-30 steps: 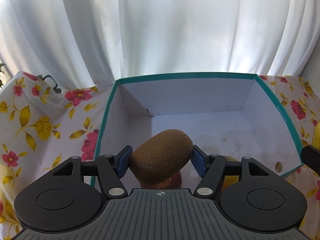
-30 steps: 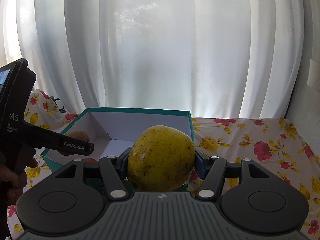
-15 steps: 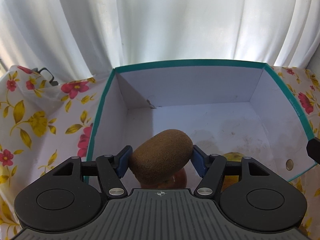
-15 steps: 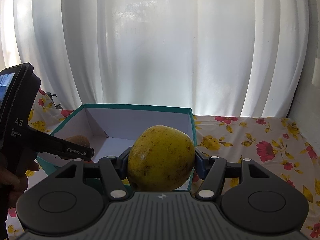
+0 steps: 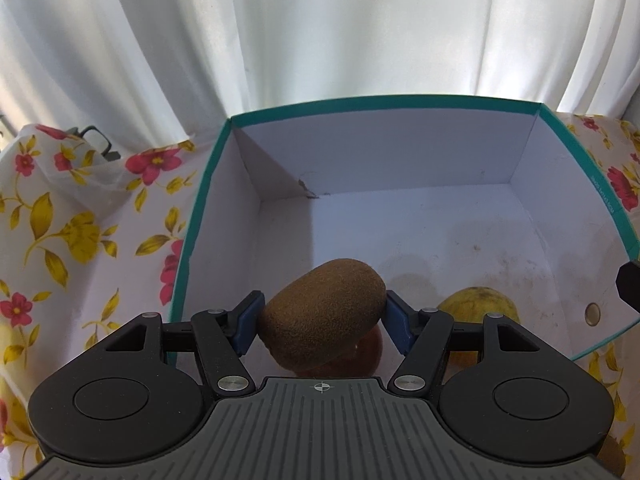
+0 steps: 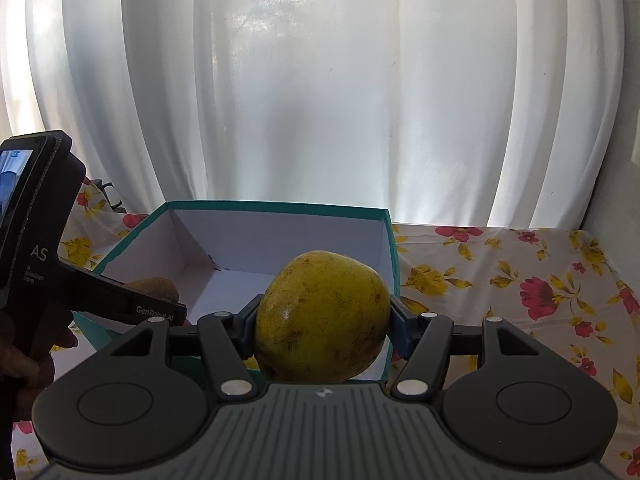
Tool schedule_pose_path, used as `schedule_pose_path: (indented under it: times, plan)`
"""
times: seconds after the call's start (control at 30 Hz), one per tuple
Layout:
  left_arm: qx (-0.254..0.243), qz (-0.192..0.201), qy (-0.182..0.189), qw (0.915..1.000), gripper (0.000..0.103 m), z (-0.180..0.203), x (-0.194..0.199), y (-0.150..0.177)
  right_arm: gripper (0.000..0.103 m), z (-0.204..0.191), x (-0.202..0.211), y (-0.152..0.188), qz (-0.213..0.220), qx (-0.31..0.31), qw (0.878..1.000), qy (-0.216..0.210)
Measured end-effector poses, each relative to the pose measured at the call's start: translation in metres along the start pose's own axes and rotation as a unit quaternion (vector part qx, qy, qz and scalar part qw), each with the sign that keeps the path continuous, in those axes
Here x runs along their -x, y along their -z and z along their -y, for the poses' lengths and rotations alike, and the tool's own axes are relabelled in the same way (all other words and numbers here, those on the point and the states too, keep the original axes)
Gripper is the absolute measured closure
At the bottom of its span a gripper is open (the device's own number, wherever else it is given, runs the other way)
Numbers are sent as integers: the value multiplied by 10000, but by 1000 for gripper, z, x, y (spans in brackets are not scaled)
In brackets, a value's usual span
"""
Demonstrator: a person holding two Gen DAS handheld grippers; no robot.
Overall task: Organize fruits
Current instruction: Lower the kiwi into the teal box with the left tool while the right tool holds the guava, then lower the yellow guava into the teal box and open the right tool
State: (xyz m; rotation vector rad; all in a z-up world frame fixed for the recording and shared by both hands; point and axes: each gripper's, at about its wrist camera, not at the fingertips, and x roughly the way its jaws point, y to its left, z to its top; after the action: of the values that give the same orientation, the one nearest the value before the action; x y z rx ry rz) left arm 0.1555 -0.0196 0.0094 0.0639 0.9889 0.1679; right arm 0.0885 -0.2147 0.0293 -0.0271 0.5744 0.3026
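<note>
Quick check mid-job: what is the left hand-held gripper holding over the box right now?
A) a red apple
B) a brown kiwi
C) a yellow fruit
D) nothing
B: in the left wrist view the left hand-held gripper has its blue pads pressed on both ends of a fuzzy brown kiwi above the teal-rimmed box.

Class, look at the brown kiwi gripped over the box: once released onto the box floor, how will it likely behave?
The kiwi is oval, so it will probably roll or rock on the box floor. Its fuzzy skin likely resists slipping between the left tool's blue pads. It may nudge the reddish fruit underneath.
</note>
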Motion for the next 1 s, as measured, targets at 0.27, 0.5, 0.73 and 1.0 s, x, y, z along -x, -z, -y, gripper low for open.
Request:
schedule_pose_path:
  times: [0.27, 0.5, 0.73, 1.0]
  plan:
    - [55, 136, -117, 9998, 22, -6, 14, 1, 42, 0, -2, 1, -31, 1, 10000, -27]
    - [335, 526, -145, 9979, 14, -33, 58, 18, 42, -1, -6, 3, -133, -10, 9999, -39]
    - [736, 775, 344, 9937, 13, -59, 79, 39, 42, 0, -15, 6, -253, -28, 9997, 18]
    - [673, 817, 532, 9930, 13, -58, 81, 51, 42, -5, -20, 5, -248, 102, 9996, 60]
